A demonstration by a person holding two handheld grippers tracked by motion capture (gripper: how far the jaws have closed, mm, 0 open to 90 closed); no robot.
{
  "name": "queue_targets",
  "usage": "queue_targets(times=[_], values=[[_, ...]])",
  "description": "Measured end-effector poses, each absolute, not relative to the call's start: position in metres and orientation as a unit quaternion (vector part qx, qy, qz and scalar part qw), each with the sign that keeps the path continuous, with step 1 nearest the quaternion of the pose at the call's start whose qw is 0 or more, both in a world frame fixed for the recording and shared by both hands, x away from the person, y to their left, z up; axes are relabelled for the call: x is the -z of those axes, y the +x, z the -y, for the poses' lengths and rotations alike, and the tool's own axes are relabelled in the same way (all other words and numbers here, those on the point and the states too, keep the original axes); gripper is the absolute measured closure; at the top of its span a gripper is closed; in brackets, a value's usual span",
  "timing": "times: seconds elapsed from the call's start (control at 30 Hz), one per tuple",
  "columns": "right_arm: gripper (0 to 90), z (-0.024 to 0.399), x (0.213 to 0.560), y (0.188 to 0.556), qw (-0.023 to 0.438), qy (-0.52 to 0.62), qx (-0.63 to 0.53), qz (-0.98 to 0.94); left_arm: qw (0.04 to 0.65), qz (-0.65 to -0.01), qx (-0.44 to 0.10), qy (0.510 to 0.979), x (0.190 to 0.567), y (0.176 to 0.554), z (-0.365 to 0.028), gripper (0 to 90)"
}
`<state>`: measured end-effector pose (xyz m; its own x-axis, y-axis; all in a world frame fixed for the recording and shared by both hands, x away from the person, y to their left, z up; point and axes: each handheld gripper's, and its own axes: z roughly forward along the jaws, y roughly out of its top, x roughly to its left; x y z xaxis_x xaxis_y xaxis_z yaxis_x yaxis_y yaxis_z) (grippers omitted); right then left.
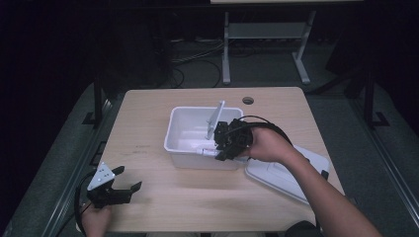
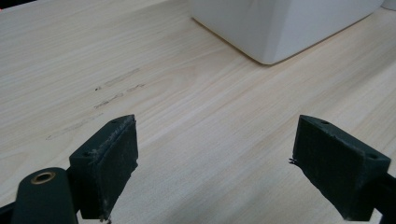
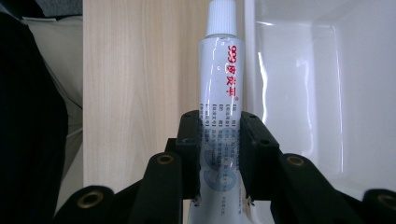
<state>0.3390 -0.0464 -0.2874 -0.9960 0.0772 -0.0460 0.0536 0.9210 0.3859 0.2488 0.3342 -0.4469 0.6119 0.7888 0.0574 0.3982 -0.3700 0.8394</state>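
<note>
Wood table: white bin, lid.

**White tube held at the bin's rim**

The tube is white and glossy, with red characters down its side and a ribbed white cap on. It is clamped across its lower body and points cap-first away from the jaws, over the near wall of the white bin, which stands open on the table.

A white lid lies on the wooden table, with a desk frame beyond.
</note>
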Motion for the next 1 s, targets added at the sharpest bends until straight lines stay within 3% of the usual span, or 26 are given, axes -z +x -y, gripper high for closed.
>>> queue_targets(times=[0.53,1.0], values=[[71.3,0.029,0.278,0.37,0.034,0.039,-0.183,-0.982,0.418,-0.374,-0.233,0.794,0.447,0.249,-0.335,13.4],[71.2,0.022,0.294,0.393,0.024,0.051,-0.176,-0.983,0.417,-0.372,-0.232,0.796,0.447,0.249,-0.334,13.4]])
